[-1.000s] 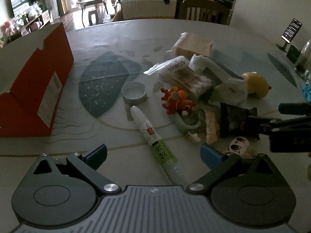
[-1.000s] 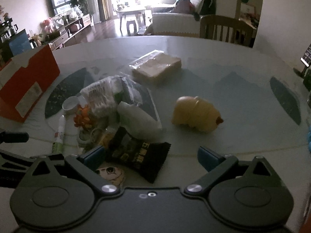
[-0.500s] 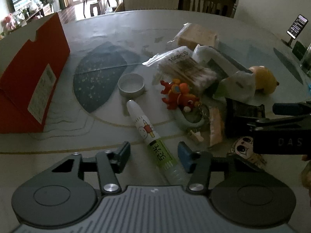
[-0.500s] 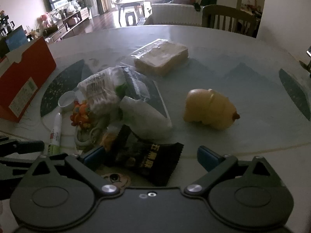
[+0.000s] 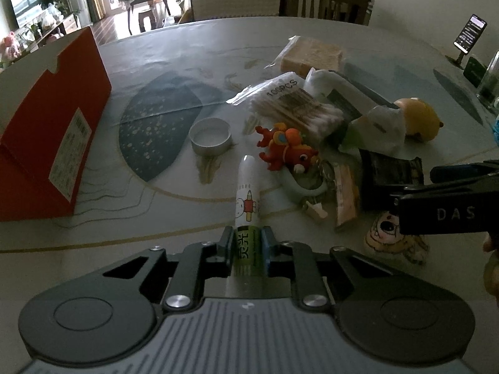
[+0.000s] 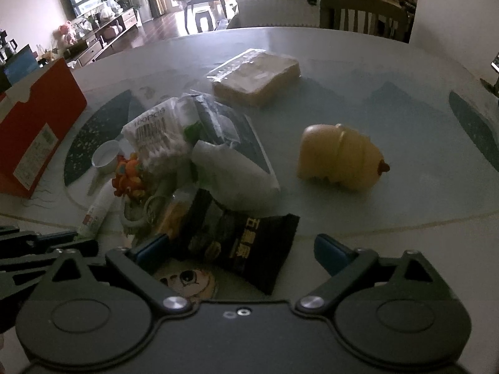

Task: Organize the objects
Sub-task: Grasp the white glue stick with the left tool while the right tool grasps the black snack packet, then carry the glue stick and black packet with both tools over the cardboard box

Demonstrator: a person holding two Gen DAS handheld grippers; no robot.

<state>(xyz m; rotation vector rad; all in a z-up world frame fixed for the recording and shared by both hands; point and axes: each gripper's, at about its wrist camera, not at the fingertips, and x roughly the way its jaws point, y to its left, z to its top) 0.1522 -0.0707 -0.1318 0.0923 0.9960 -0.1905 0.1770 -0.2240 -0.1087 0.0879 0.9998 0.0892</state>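
Note:
My left gripper [image 5: 247, 243] is shut on the green-labelled end of a white tube [image 5: 248, 193] that lies on the table pointing away from me. The same white tube [image 6: 95, 210] shows at the left of the right wrist view. My right gripper [image 6: 241, 249] stands open, its fingers either side of a black snack packet [image 6: 240, 243] without pinching it. A red toy creature [image 5: 285, 151], a cotton-swab bag [image 5: 293, 103], a yellow duck toy [image 6: 340, 157] and a wrapped beige block [image 6: 259, 76] lie in the pile.
A red box [image 5: 51, 124] stands at the left of the table. A small white lid [image 5: 211, 135] sits near the tube's tip. A cartoon-face sticker [image 5: 394, 238] lies by the right gripper. A phone on a stand [image 5: 469, 35] is at the far right edge.
My left gripper has gone from wide open to shut on the white tube and has moved in closer. The right gripper has edged forward over the black packet and stays open.

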